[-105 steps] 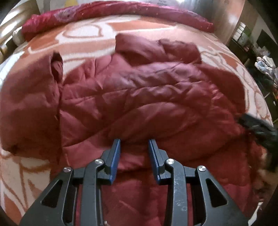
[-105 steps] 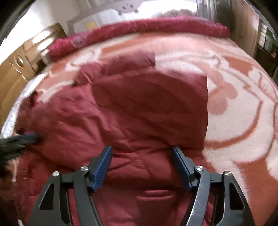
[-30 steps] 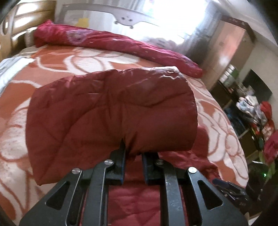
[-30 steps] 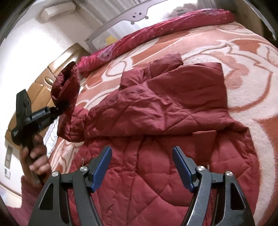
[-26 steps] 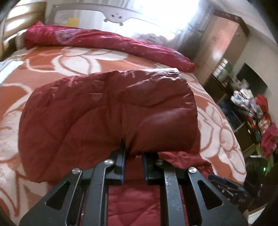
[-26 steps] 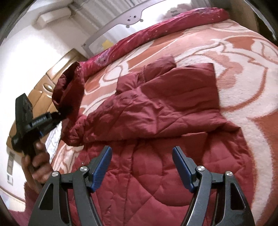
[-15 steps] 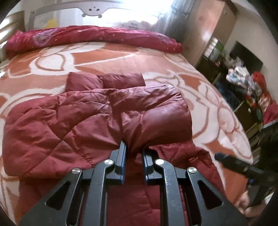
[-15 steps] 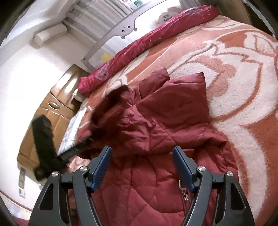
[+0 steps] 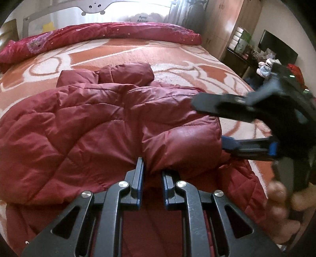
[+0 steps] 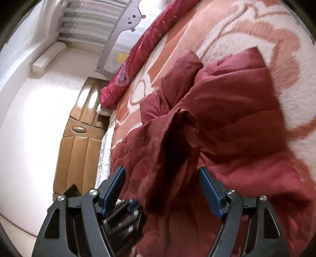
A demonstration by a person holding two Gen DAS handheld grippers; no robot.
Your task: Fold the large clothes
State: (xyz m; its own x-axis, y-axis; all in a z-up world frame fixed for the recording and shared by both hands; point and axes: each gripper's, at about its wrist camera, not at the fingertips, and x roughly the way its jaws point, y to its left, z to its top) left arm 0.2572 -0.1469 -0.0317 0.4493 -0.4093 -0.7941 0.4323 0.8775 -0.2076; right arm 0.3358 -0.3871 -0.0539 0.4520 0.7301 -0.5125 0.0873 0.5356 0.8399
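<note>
A large dark red quilted jacket (image 9: pixel 83 126) lies spread on the bed. My left gripper (image 9: pixel 152 168) is shut on the cuff end of its sleeve (image 9: pixel 181 144), which is folded across the jacket body. My right gripper (image 10: pixel 162 178) is open, its jaws on either side of that raised sleeve end (image 10: pixel 177 142) without touching. In the left wrist view the right gripper (image 9: pixel 209 120) reaches in from the right, open around the sleeve's edge. The jacket (image 10: pixel 237 118) fills the right wrist view.
The bed has an orange and white patterned blanket (image 9: pixel 162 53). A rolled crimson quilt (image 9: pixel 102 33) lies along the far side below a grey bed rail (image 9: pixel 59 11). A wooden headboard (image 10: pixel 79 138) stands at the left. Cluttered shelves (image 9: pixel 262 55) are at the right.
My left gripper has carried the sleeve across and down onto the jacket body. My right gripper has moved in close and now straddles the sleeve end.
</note>
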